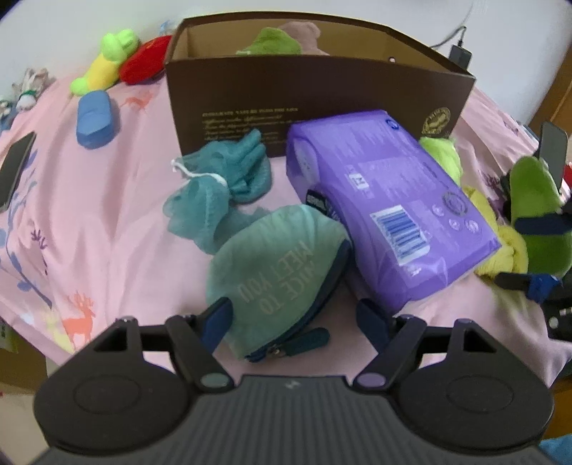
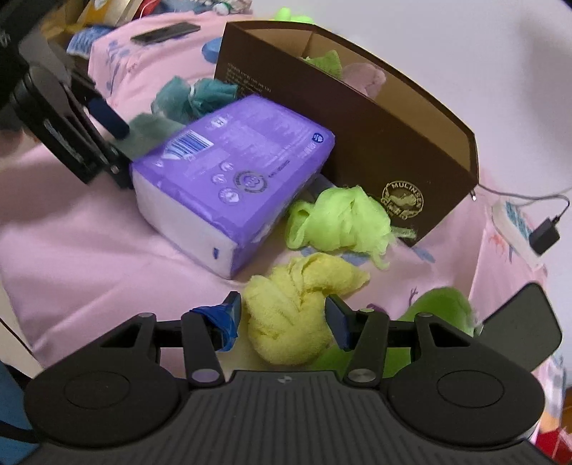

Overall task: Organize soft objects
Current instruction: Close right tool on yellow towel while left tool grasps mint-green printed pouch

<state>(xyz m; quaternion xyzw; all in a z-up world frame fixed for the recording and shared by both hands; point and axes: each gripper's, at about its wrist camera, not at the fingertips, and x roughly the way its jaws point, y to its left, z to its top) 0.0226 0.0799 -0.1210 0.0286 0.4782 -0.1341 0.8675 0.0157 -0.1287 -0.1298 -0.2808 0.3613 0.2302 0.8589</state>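
Soft things scattered over a bed [image 1: 107, 229] with a pink, deer-printed sheet. Near the far edge, an open brown box [image 1: 314, 93], already holding a green plush [image 1: 275, 41] and a pinkish plush [image 1: 304, 32].

Leaning against the box front, tilted: a purple tissue pack [image 1: 389, 200]. Just beside its left flank, a teal pouch [image 1: 275, 264] lettered "NICE TO MEET YOU", zipper end toward the near edge. Behind the pouch, touching the box front, a teal mesh sponge [image 1: 228, 179] with a white cord.

Left gripper [image 1: 295, 314] angled down over the pouch, fingers [image 1: 218, 318] released and spread wide. Zipper end of the pouch between them; one finger at the pouch's left side, the other clear of it, near the tissue pack's corner.

On the other side of the pack, a lime mesh sponge [image 2: 339, 218] against the box's front corner. In front of it, a crumpled yellow towel [image 2: 293, 322], with a green plush toy [image 2: 443, 307] beside it toward the right edge.

Right gripper [image 2: 284, 311] tilted down, fingers [image 2: 338, 322] about half apart, flanking the towel. One finger against the cloth, the other just beside it; cannot tell whether truly clamped.

Toward the far left corner: a blue sponge [image 1: 96, 120], a yellow-green plush [image 1: 107, 60], a red plush [image 1: 146, 60]. Dark phone [image 1: 16, 168] at the left edge.
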